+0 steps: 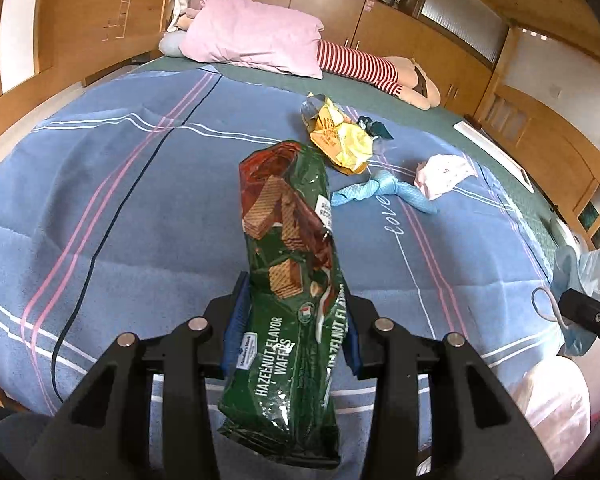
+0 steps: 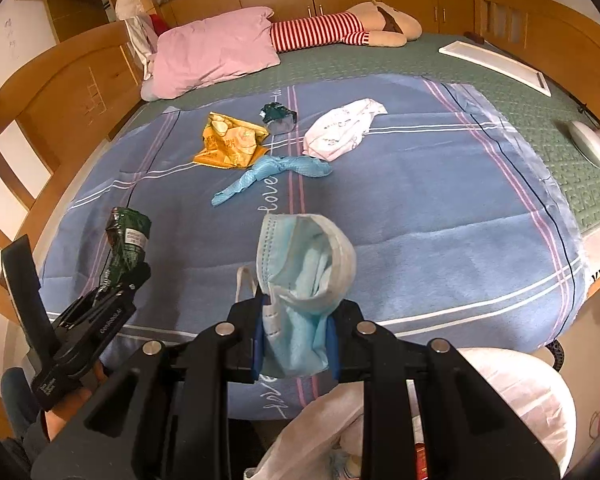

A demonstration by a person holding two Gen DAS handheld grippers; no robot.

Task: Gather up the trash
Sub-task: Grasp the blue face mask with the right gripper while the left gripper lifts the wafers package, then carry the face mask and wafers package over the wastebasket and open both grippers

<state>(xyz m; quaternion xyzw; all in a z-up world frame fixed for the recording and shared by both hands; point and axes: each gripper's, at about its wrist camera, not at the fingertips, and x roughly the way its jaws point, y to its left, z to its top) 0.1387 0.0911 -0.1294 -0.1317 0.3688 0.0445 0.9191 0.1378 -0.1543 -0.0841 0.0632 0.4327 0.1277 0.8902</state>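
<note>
While clamped, wafer wrapper (image 1: 290, 276) between left gripper (image 1: 292, 340) pads.

Glossy crinkled plastic wafer wrapper (image 1: 288, 264); soft matt fabric face mask (image 2: 304, 280); fuzzy cloth blanket (image 1: 140, 216).

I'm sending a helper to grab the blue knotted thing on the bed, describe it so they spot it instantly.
On the blue striped blanket, look mid-bed, in front of the pink pillow. The knotted blue bag lies beside the yellow snack wrapper; it alone is pale blue, long and twisted.
</note>
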